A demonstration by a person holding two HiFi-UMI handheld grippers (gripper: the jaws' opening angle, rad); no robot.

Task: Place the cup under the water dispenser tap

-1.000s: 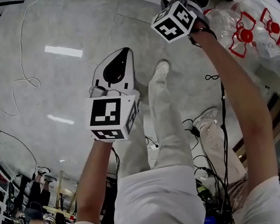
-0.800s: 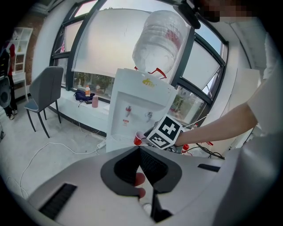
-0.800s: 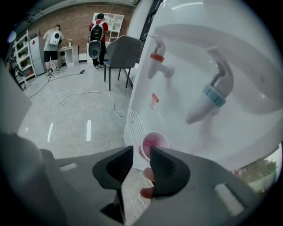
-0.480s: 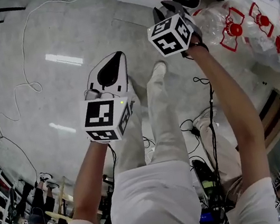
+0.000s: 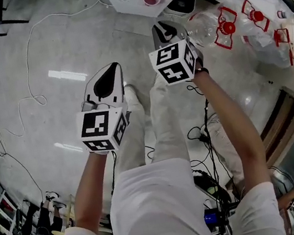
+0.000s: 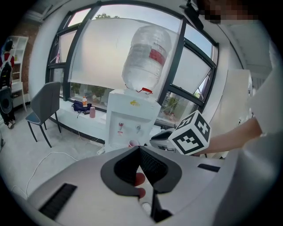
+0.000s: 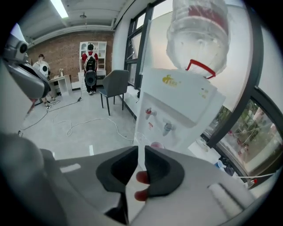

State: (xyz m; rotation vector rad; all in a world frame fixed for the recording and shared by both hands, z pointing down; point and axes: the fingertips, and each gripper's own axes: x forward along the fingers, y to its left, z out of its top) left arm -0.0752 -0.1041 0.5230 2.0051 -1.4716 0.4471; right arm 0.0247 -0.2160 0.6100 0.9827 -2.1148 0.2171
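showing only a thin slit between the jaws of the right gripper [image 7: 141, 148], having just been closing, with nothing in the gap and nothing gripped. pressing the jaw tips of the left gripper [image 6: 139, 146] together, likewise clasping nothing. hovering side by side over the pale floor [image 5: 35, 27] in the head view, with the right marker cube [image 5: 174, 62] riding nearer the dispenser than the left marker cube [image 5: 101, 129]. pointing both grippers toward the white water dispenser [image 7: 177, 110] while staying well apart from it. finding the pink cup [image 7: 156, 145] sitting upright on the dispenser's tray, below the two taps and free of both grippers; not being able to tell which tap lies straight above it. carrying a big clear bottle [image 7: 201, 31] neck down on top of the dispenser. lying on the floor just beside the dispenser in the head view, clear empty bottles [image 5: 221, 25] with red handles. trailing a white cable [image 5: 30, 61] in loops across the floor. standing farther off near the windows, a grey chair [image 7: 116, 86].
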